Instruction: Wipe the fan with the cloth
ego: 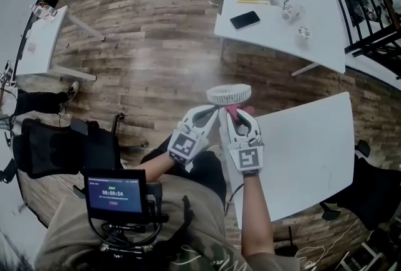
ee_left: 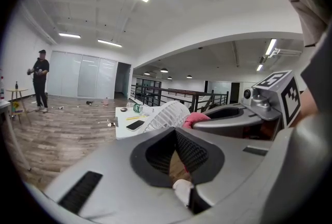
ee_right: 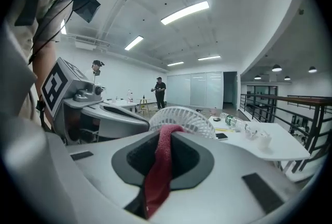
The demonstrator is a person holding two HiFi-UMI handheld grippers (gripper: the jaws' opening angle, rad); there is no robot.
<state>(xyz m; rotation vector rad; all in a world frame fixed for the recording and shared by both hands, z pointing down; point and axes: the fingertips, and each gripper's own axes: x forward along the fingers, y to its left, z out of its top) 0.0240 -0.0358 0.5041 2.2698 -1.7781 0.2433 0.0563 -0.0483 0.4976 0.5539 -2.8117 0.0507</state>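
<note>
Pinching fuzzy red cloth (ee_right: 161, 163) beside round slatted fan (ee_right: 189, 115).

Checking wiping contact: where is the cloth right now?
Right gripper view: the red cloth hangs pinched in the right tool, just in front of the white fan.

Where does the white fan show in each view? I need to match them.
Head view: fan at centre, just above the two jaw tips.
Left gripper view: fan at centre, past the jaws, left of the pink cloth.
Right gripper view: fan at centre, behind the cloth strip.
Shared landmark: black phone.
</note>
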